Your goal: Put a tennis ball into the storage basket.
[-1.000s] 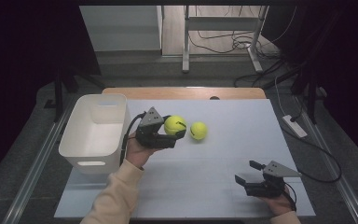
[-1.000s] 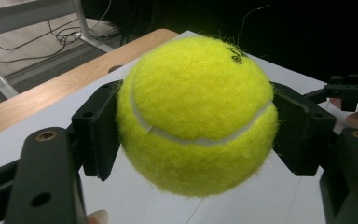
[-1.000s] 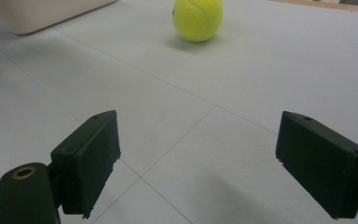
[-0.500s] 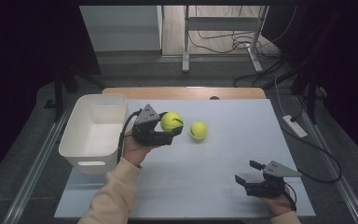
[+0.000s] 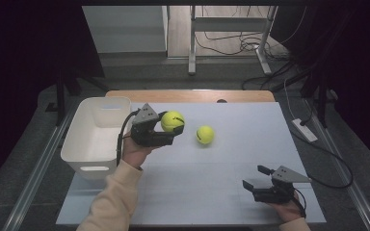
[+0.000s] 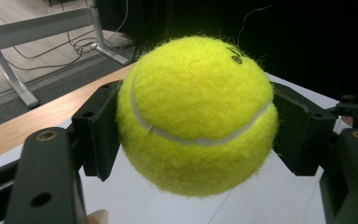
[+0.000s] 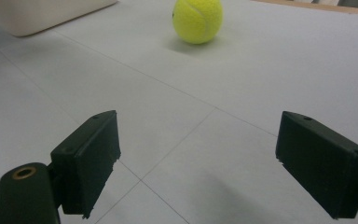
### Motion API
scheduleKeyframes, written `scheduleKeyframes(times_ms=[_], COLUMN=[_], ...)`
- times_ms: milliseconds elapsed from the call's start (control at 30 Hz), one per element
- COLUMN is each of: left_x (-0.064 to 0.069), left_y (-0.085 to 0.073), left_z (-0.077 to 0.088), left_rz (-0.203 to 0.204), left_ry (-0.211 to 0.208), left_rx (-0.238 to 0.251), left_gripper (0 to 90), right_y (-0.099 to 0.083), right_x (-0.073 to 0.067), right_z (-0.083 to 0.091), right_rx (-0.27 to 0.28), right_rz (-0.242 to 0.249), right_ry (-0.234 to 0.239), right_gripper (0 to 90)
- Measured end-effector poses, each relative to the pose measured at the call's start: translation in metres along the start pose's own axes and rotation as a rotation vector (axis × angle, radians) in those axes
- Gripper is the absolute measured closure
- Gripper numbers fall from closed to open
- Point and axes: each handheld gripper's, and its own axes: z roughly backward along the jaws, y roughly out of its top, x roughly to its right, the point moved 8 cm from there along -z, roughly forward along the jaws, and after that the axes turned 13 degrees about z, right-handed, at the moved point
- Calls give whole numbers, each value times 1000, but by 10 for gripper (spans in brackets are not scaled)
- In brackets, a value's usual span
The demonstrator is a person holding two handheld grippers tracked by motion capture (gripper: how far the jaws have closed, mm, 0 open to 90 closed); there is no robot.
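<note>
High view had the left gripper (image 5: 173,131) clamped on 1 ball (image 5: 172,121), held up off the table (image 5: 221,192) just right of the bin (image 5: 94,139). Ball 2 (image 5: 205,134) sat on the table nearby. Right gripper (image 5: 255,177) rested near the front edge, jaws wide apart with nothing between them.

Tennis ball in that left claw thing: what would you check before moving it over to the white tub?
1. Grip: left tool shut on the held tennis ball, one pad on each side: ok.
2. Ball lifted off the table, judging by the left gripper view: ok.
3. White bin beside the left hand, open top: ok.
4. Bin's inside free of things: cannot tell, only part of the floor shows.
5. Second tennis ball rests on the table apart from the held one: ok.
6. Right tool open, holding nothing, low near the table's front edge, out of the way: ok.
</note>
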Motion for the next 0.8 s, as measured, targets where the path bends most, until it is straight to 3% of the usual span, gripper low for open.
scheduleKeyframes(times_ms=[800], left_x=[-14], left_y=[11], left_z=[11], left_rz=[23], left_ry=[35], left_rx=[26], left_gripper=[269], right_y=[0], right_x=[0], right_z=[0], right_rx=[1], right_rz=[0], right_ry=[-4], right_gripper=[136])
